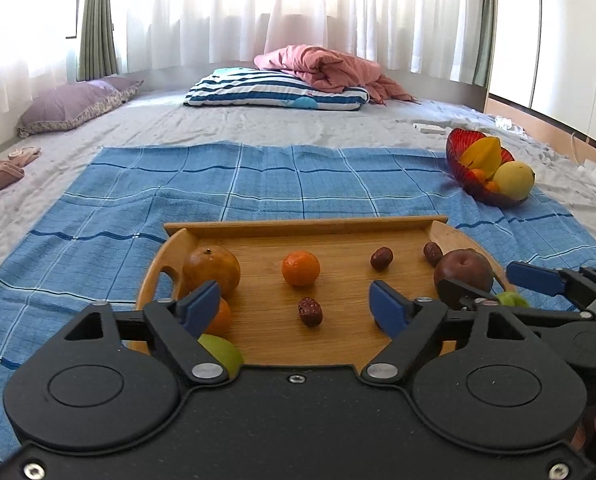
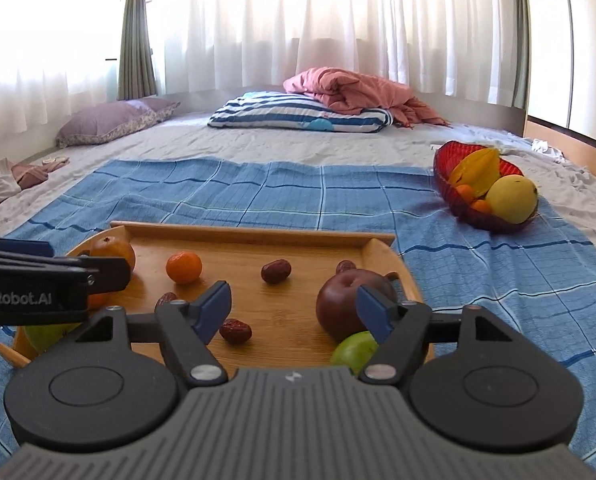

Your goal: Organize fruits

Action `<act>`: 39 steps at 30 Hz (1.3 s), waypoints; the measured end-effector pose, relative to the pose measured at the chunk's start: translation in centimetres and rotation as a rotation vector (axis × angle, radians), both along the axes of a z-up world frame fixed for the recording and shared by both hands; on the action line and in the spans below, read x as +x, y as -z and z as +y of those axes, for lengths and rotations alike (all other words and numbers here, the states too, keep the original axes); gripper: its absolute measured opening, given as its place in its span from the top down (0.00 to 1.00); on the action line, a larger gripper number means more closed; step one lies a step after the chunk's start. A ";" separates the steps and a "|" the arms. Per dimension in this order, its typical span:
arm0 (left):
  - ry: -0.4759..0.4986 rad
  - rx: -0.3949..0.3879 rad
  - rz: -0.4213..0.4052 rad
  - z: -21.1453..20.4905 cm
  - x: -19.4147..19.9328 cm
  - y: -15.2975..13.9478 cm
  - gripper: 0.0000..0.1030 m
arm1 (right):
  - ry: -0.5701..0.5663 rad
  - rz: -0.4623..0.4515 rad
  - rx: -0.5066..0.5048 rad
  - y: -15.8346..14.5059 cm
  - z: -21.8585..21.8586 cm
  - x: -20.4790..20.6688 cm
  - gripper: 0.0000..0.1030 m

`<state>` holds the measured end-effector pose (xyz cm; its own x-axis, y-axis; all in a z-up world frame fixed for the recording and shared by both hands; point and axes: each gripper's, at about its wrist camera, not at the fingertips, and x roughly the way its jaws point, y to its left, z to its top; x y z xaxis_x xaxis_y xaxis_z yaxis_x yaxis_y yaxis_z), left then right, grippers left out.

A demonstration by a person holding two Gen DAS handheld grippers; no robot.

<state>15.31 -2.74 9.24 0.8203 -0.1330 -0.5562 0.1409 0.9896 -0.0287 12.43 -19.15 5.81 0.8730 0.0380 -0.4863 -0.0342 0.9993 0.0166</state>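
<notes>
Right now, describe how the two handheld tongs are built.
Both are matte black with round hubs, silver pivot rivets and blue pads. The left tongs have a smooth black body; the right tongs have a ribbed grey one. White lettering ending "nRobot.AI" marks the left one's side.

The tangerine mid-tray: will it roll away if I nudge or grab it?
Probably. The tangerine looks round and sits free on the smooth wooden tray, touching nothing, so a nudge would likely roll it. The tray's raised rim should stop it. Its skin looks soft, so a gentle squeeze seems wise.
</notes>
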 end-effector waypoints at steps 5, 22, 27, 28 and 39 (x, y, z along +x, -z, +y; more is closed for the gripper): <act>0.001 -0.004 -0.002 0.3 -0.9 0.0 0.13 | 0.010 -0.017 0.007 -0.2 -0.4 -1.1 0.16; -0.007 -0.012 0.000 1.2 -2.2 0.8 0.04 | 0.024 -0.017 -0.001 0.4 -0.6 -2.1 0.13; -0.012 -0.008 0.006 1.3 -2.4 1.3 0.03 | 0.021 -0.011 -0.006 0.8 -0.5 -2.3 0.13; -0.014 -0.008 0.007 1.4 -2.4 1.4 0.03 | 0.020 -0.011 -0.006 0.8 -0.5 -2.4 0.12; -0.024 -0.024 0.007 2.1 -3.3 1.9 0.03 | 0.014 -0.018 0.006 0.9 -0.6 -3.1 0.10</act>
